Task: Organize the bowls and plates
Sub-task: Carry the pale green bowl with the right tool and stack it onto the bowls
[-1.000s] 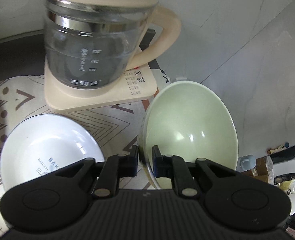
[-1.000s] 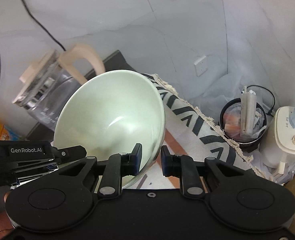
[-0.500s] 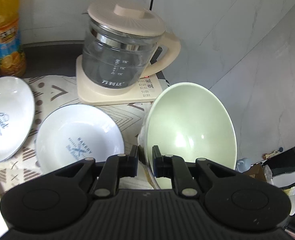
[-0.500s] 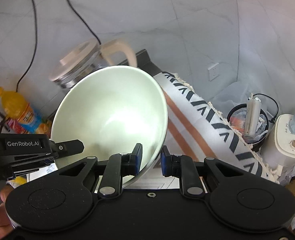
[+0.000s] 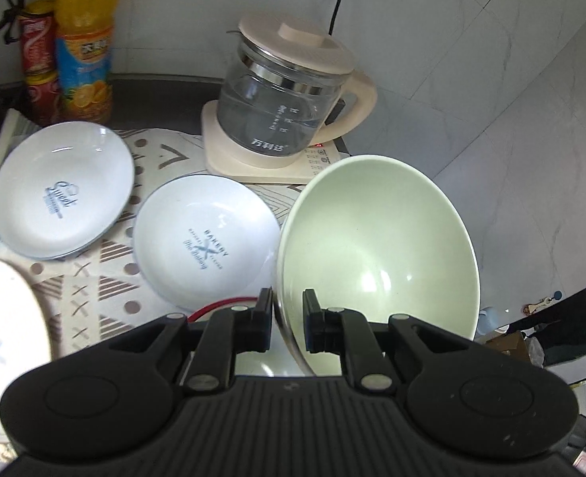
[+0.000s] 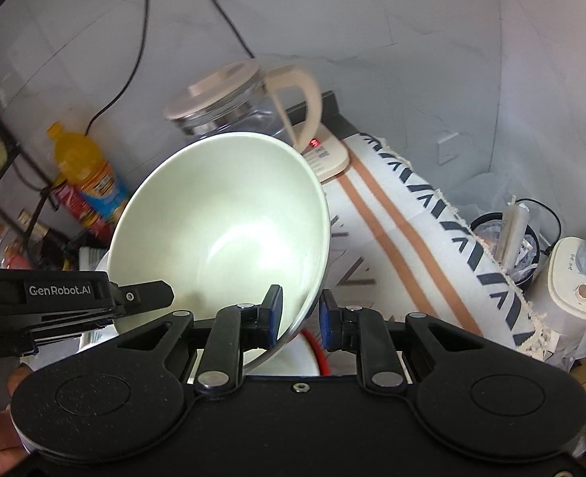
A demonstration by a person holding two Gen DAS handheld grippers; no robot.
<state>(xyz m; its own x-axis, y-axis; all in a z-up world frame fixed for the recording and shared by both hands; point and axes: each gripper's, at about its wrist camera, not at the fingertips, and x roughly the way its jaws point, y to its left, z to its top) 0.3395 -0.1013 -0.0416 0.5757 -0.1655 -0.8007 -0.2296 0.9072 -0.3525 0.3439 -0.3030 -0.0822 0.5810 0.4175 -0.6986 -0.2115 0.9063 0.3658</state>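
Left wrist view: two white plates [image 5: 60, 190] [image 5: 207, 240] lie left of centre, kettle [image 5: 289, 115] upper middle. Left gripper [image 5: 287, 318] pinches the green bowl [image 5: 376, 250] rim at lower right. Right gripper [image 6: 301, 316] clamps the same tilted bowl's other edge.

I see the kettle [image 5: 289, 107] on its base [image 5: 269, 159] at the back by the wall, w/ two bottles [image 5: 84, 45] left of it. Two plates [image 5: 60, 194] lie side by side on the mat [image 5: 106, 282] in front. The bowl [image 5: 376, 254] hangs tilted, right of the nearer plate [image 5: 205, 242], its rim btwn both grippers' fingers [image 5: 261, 320].
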